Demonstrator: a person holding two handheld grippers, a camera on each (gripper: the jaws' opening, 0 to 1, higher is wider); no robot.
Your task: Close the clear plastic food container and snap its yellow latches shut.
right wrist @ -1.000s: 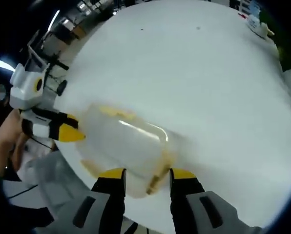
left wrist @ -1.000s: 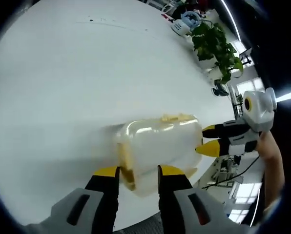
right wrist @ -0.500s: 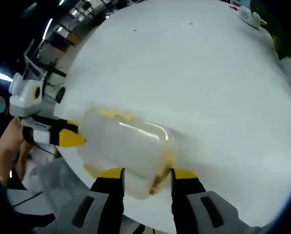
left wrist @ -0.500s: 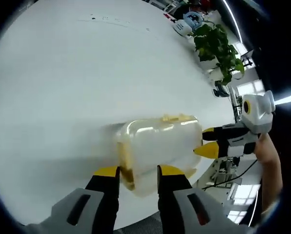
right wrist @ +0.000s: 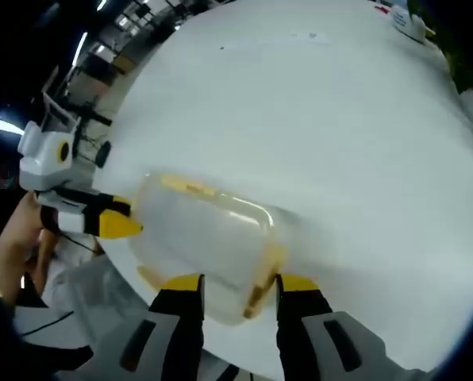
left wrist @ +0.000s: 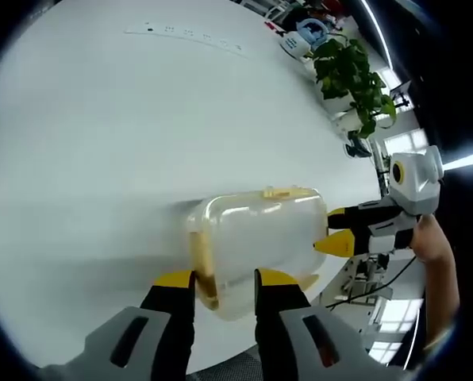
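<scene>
Lid sits on the container point(left wrist: 256, 238); both grippers point(left wrist: 221, 279) point(right wrist: 238, 279) flank its ends, jaws apart (latches apparently unsnapped).

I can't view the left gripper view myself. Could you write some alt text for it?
A clear plastic food container with yellow latches sits lid-on near the edge of a white table, between the open yellow-tipped left tongs at the bottom. The right tongs reach its far end from the right, with potted plants beyond.
</scene>
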